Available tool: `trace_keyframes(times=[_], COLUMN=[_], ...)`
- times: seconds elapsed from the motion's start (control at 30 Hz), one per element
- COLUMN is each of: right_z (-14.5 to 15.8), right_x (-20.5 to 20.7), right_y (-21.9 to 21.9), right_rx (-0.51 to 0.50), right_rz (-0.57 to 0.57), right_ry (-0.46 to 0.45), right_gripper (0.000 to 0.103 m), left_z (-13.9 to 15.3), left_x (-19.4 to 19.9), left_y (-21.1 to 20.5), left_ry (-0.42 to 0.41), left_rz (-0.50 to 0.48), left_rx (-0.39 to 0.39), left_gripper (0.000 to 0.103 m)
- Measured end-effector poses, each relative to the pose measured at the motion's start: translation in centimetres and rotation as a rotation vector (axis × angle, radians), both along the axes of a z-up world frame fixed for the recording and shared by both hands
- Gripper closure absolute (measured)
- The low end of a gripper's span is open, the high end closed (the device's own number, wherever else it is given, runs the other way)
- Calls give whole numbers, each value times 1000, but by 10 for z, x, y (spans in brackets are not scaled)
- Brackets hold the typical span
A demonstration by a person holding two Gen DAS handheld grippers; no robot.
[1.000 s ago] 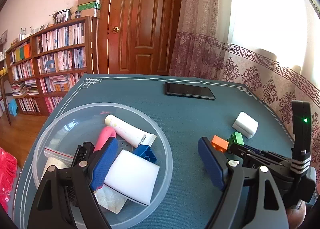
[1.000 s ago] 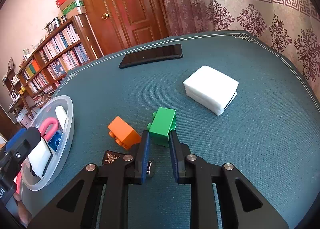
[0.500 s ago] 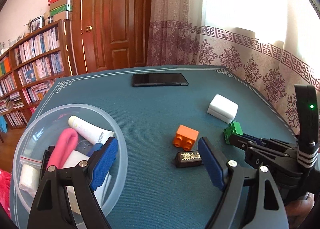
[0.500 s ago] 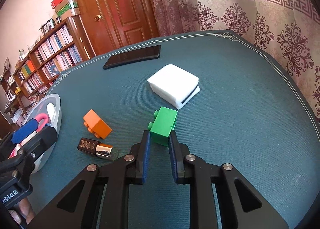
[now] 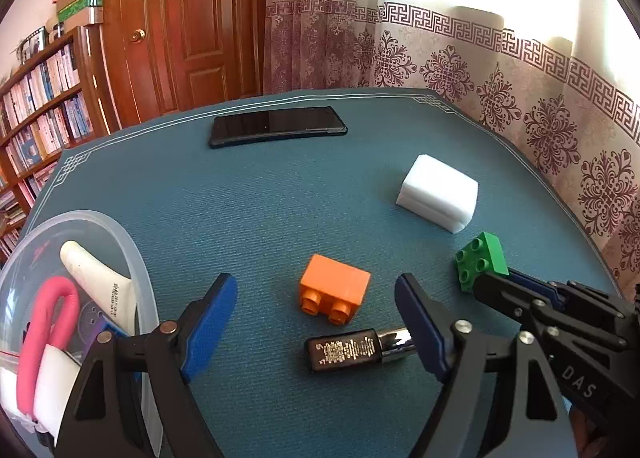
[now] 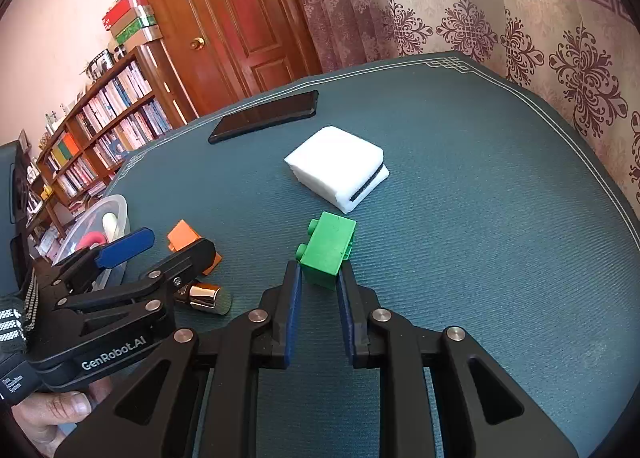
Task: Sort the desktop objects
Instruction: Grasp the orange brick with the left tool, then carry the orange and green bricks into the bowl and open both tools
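Note:
My left gripper [image 5: 316,310] is open above the teal table, its blue pads on either side of an orange brick [image 5: 334,292] and a small black and silver lighter-like case [image 5: 352,350]. My right gripper [image 6: 318,278] is shut on a green brick [image 6: 328,248], which the left wrist view shows at the right [image 5: 480,262]. I cannot tell whether the brick is off the table. A white sponge block [image 6: 336,161] lies beyond it. The right wrist view also shows the left gripper [image 6: 168,248] over the orange brick [image 6: 182,234].
A clear plastic bowl [image 5: 132,258] at the left holds a pink handle, a cream tube [image 5: 96,278] and white sponges. A black phone [image 5: 276,129] lies at the far side. Curtains edge the table on the right; a door and bookshelves stand behind.
My left gripper has swung right, from over the bowl to over the orange brick and black case, still open. The right gripper has kept its hold on the green brick.

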State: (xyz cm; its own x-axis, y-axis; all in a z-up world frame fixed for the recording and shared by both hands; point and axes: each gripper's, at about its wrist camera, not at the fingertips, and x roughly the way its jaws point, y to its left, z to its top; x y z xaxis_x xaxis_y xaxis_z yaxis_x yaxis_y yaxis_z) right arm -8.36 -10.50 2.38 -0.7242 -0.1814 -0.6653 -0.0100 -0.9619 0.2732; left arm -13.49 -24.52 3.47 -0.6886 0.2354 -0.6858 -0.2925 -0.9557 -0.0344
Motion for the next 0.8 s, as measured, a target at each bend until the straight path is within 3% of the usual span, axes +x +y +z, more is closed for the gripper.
trace_keyframes(times=[0.1,0.37,0.8], right_z=[0,1,1], right_x=[0,0,-2], right_y=[0,2,3], right_rx=[-7,-36,-45], right_rz=[1,-1,-24], right_ry=[2,20,25], right_gripper=[83,83,74], left_z=[-6,-9,16], left_x=[-6,-10,9], left_y=[1,-3,-11], left_ry=[-27,-54,38], left_rz=[-1,6,24], left_rx=[3,37,74], left_gripper=[37,64,65])
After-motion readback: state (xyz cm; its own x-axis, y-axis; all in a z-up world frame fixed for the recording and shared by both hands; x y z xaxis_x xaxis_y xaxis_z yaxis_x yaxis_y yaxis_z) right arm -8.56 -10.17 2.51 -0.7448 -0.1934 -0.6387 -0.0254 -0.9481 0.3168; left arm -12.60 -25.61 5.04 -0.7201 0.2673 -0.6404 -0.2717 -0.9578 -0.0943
